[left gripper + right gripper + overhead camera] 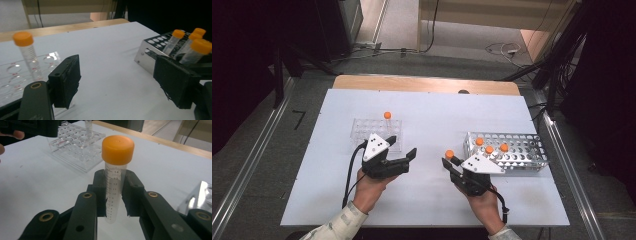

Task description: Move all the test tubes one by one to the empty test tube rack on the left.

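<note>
An orange-capped tube (115, 182) stands clamped upright in the right tongs (451, 161), right of centre above the white worktop (432, 115); grey floor surrounds it. The left tongs (404, 147) gape empty beside a clear rack (362, 127).

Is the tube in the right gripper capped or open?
Capped: an orange cap sits on the tube clamped between the right gripper's jaws.

White counter (422, 200) with a wooden far edge (427, 84); grey floor (252, 150) around it, cables (504, 49) lying beyond, and metal rails (242, 175) along both sides.
</note>
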The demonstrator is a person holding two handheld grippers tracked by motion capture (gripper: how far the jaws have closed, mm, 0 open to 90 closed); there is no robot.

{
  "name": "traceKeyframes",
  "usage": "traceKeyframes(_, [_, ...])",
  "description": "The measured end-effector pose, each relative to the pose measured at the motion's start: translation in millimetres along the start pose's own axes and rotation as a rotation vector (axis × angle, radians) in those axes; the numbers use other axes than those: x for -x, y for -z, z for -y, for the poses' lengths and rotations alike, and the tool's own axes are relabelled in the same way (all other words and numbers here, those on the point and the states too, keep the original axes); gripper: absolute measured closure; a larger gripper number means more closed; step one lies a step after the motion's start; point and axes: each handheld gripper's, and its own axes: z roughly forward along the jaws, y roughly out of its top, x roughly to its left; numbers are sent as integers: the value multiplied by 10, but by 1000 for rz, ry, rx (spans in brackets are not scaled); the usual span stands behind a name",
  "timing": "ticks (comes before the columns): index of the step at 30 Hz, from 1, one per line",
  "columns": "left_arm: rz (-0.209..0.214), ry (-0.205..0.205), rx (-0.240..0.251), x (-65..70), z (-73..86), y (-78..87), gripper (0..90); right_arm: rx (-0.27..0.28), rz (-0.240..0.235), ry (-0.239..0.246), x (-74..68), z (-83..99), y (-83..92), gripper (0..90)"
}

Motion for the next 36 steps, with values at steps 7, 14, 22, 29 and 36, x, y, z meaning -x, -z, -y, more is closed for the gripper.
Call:
traceKeyframes(7, [62, -8, -1, 107, -14, -26, 243, -14, -35, 21, -135, -55, -168, 719])
traceKeyframes(14, [92, -37, 1, 176, -24, -49, 281, -32, -62, 24, -211, -87, -324, 719])
traceKeyframes(22, [128, -55, -16, 202, 6, -97, 438, -38, -104, 39, -331, -126, -415, 718])
traceKeyframes(29, [139, -76, -26, 221, 45, -124, 595, -35, -123, 34, -369, -147, -432, 718])
traceKeyframes(36, [129, -91, -25, 238, 57, -132, 681, -43, -124, 30, -361, -138, -436, 718])
